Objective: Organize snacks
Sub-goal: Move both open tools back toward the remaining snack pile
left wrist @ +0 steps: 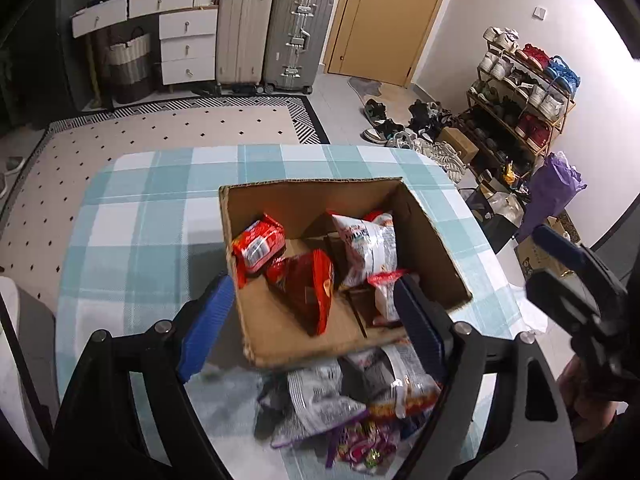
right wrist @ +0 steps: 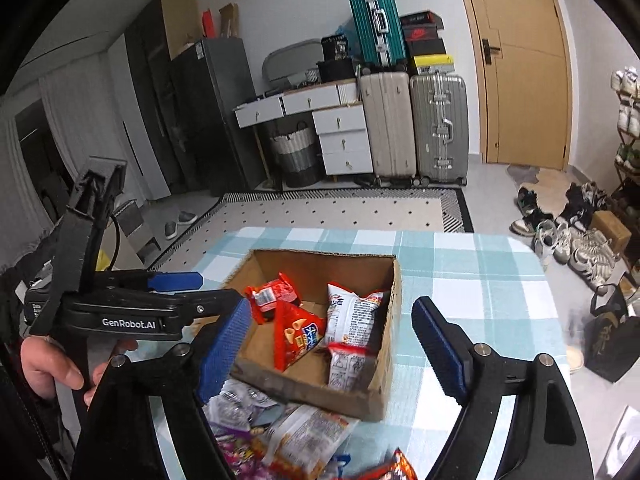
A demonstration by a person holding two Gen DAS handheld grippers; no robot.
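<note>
Behind everything, the room's bulk lines the far wall: a wooden door (right wrist: pixel 520 80), two upright suitcases (right wrist: pixel 414 128) with a teal one stacked above, a white drawer unit (right wrist: pixel 344 140) and a striped laundry basket (right wrist: pixel 294 152). A dotted rug (left wrist: pixel 160 136) lies between that wall and the table (left wrist: pixel 140 208), which wears a blue-and-white checked cloth. Off to the right stands a shoe rack (left wrist: pixel 524 92), with loose shoes scattered on the floor before it.

On the cloth sits an open cardboard box (left wrist: pixel 316 192), split by inner dividers. Inside it lie a red packet (left wrist: pixel 258 248) at the left wall, a red triangular pack (left wrist: pixel 308 292) leaning mid-box, a white bag (left wrist: pixel 368 248) upright toward the right, and a small red-topped sachet (right wrist: pixel 346 364) in the near right compartment. Just in front of the box's near wall, loose snacks (left wrist: pixel 344 400) are heaped on the cloth — silver, orange and purple wrappers, overlapping.

The left gripper (left wrist: pixel 316 324) hovers over the box's near edge, fingers spread apart and gripping nothing; its right finger covers part of the sachet. The right gripper (right wrist: pixel 332 344) likewise stands released and empty, framing the box — the left tool and the hand (right wrist: pixel 52 364) holding it crowd its left side.
</note>
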